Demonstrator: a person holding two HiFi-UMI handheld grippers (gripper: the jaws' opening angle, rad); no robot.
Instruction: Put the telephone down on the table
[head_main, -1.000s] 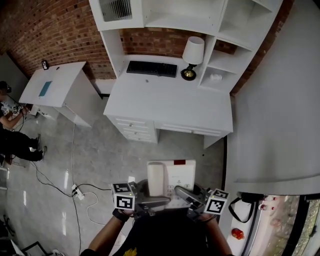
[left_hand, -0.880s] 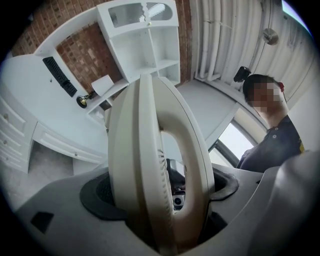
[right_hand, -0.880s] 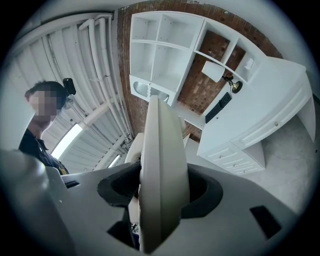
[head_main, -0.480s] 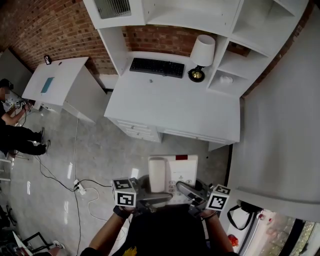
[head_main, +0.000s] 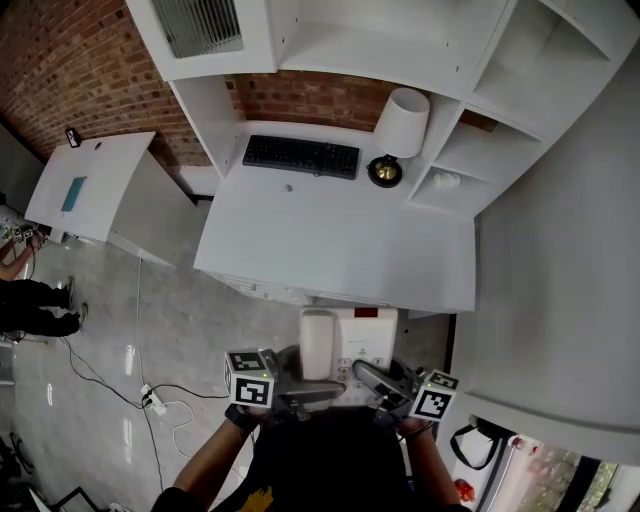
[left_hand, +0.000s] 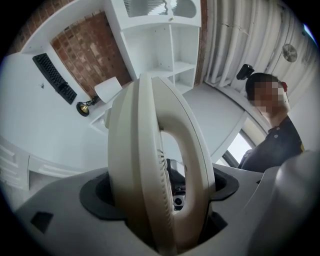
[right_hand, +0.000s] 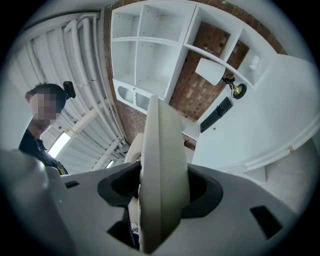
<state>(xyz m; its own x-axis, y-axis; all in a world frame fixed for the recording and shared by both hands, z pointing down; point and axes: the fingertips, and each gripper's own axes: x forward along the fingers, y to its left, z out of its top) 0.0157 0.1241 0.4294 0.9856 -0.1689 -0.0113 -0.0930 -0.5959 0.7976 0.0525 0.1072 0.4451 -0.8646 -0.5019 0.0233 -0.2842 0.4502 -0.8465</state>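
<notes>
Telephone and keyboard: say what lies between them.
Only bare white table, apart from a small dark speck near the keyboard, in the head view.

White desk (head_main: 340, 235) against a brick wall, black keyboard (head_main: 300, 156) lying along its back edge, white-shaded lamp (head_main: 399, 128) standing just right of it, grey floor (head_main: 200, 320) below.

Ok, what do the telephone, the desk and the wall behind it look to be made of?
The telephone looks like moulded plastic: cream, smooth, softly glossy, rounded edges. The desk is probably painted or laminated board: flat matt white, no grain showing. The wall is bare red brick with visible mortar lines.
</notes>
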